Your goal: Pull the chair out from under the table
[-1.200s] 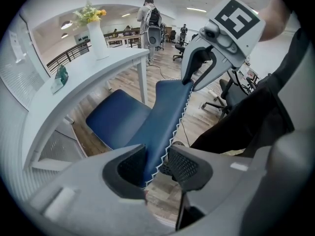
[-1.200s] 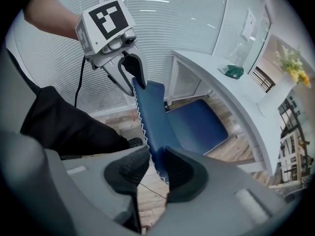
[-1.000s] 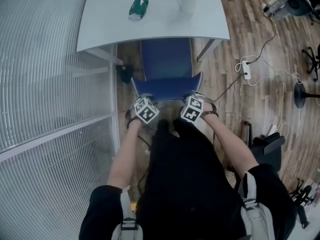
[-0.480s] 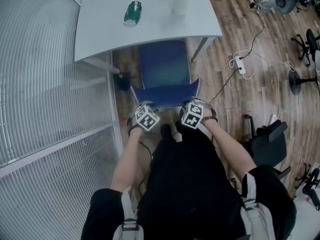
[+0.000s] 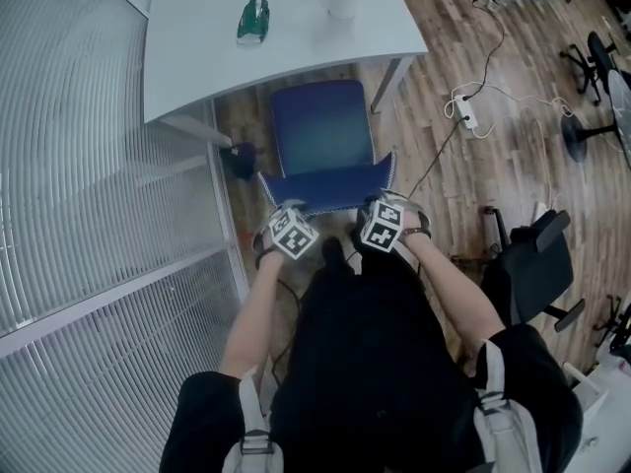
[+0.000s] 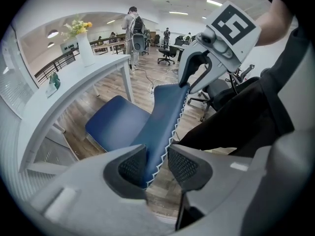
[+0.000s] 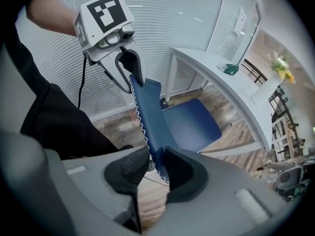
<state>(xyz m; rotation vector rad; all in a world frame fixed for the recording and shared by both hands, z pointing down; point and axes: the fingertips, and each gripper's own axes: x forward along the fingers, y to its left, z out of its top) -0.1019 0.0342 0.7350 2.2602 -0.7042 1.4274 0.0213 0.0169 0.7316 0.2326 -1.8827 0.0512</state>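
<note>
1. The white table stands at the far side, with a slatted wall on its left and wood floor on its right.
2. The blue chair stands just in front of the table's near edge. Its seat is almost wholly out from under the top, so the pull looks nearly done. The backrest is a thin blue panel with a white zigzag edge. It looks soft and somewhat flexible, and the chair is probably light. The feet are not visible, so it is unclear whether it will roll or drag on the floor. The top edge of the backrest, near both corners, is the sensible place to hold it. An even pull on both sides should keep it from twisting.
3. The left gripper is closed to a narrow gap on the left part of that top edge, with the panel pinched between its pads. The right gripper clamps the right part in the same way.
4. A white vase on the table's far part holds yellow flowers.
5. A small green object lies on the table to the left of the vase. It cannot be told what it is.
</note>
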